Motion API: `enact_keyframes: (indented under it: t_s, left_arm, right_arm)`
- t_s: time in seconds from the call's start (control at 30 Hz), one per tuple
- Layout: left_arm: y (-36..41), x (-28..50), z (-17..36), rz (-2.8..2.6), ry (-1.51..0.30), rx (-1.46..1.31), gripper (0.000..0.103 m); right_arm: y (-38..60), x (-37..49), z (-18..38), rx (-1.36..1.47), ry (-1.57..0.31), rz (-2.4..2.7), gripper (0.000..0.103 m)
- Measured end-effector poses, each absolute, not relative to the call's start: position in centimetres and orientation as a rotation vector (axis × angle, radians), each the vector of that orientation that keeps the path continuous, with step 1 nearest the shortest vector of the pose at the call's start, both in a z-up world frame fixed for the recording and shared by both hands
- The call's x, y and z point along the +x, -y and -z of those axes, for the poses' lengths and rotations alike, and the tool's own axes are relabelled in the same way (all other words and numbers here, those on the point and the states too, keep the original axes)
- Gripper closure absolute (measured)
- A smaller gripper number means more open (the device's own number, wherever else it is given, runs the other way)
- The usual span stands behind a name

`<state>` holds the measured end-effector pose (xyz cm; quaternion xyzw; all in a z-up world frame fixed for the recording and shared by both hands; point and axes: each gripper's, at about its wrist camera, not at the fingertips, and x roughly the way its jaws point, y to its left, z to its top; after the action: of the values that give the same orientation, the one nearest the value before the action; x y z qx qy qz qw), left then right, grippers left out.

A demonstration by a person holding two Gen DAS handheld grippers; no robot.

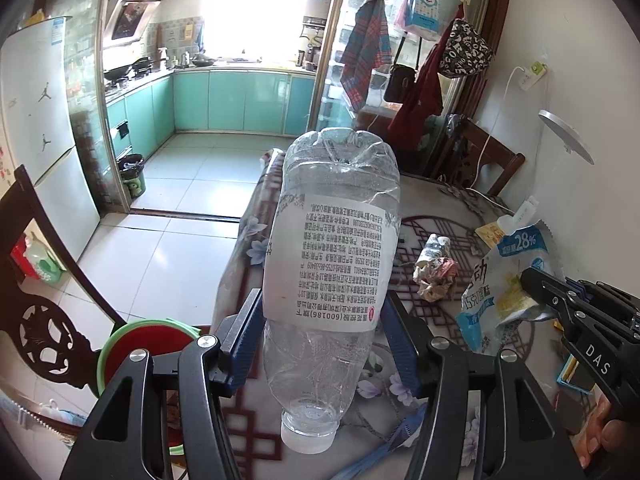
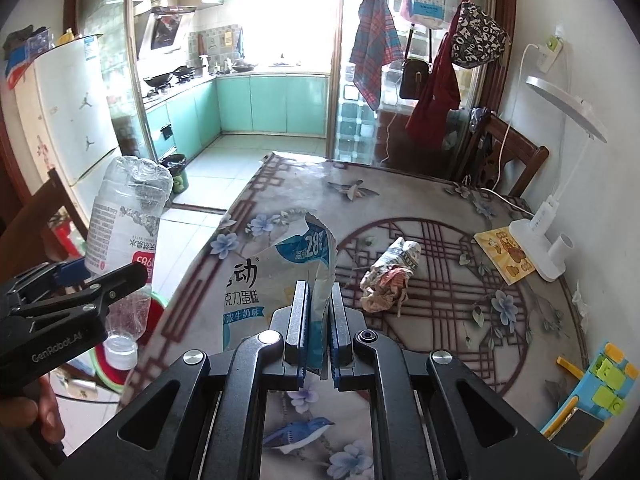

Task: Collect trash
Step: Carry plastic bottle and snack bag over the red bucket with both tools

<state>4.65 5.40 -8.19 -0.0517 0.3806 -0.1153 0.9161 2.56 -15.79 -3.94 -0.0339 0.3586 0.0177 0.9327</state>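
Best to keep both grips firm and carry each piece over the red bin with the green rim [image 1: 120,344] before letting go, bottle first since it hangs nearest.

Left gripper [image 1: 324,320] pinching an empty plastic bottle [image 1: 332,256] across its label, cap down, base up, lifted beside the table edge [image 2: 192,280] and roughly above the bin. Right gripper [image 2: 319,320] pressed together on the torn edge of a blue-and-white snack wrapper [image 2: 276,280], held upright just over the table, level and pointing forward.

Farther out, a crumpled paper wad [image 2: 390,276] lying on the patterned cloth, not yet collected. Beyond it, a white desk lamp [image 2: 548,236] near the wall.
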Motion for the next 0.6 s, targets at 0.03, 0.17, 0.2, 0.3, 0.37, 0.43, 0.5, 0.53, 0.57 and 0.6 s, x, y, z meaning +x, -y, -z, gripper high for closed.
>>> enact_keyframes:
  t_s: [0.03,0.17,0.2,0.3,0.37,0.43,0.5,0.53,0.57,0.6]
  left_arm:
    - [-5.8,4.5,8.2,0.233,-0.782,-0.108,0.046]
    - [-7.1,4.2,8.1,0.211,-0.777,-0.116,0.046]
    - [-7.5,4.1,8.1,0.203,-0.775,-0.119,0.046]
    - [-8.9,3.8,8.1,0.185,-0.772,-0.128,0.046]
    - [-9.6,3.7,8.1,0.174,-0.771,-0.135,0.046]
    - [-10.4,3.6,8.2,0.164,-0.770,-0.140,0.046]
    - [-11.0,3.7,8.3,0.158,-0.771,-0.144,0.046]
    - [-11.3,3.6,8.4,0.154,-0.771,-0.145,0.046]
    - [-11.6,3.5,8.5,0.153,-0.772,-0.146,0.046]
    - [-12.0,3.5,8.6,0.150,-0.773,-0.148,0.046]
  right_arm:
    - [15.5,2.6,4.0,-0.071,-0.733,-0.039,0.095]
    - [14.2,2.6,3.9,-0.081,-0.728,-0.057,0.095]
    - [13.8,2.7,3.9,-0.084,-0.727,-0.063,0.095]
    - [12.8,2.6,3.8,-0.093,-0.722,-0.077,0.095]
    - [12.1,2.7,3.7,-0.099,-0.720,-0.091,0.095]
    - [11.3,2.7,3.6,-0.107,-0.718,-0.099,0.095]
    - [10.6,2.7,3.6,-0.112,-0.718,-0.106,0.095]
    - [10.3,2.8,3.6,-0.115,-0.718,-0.108,0.095]
    - [10.1,2.8,3.6,-0.118,-0.718,-0.111,0.095]
    - [9.9,2.8,3.7,-0.120,-0.718,-0.113,0.095]
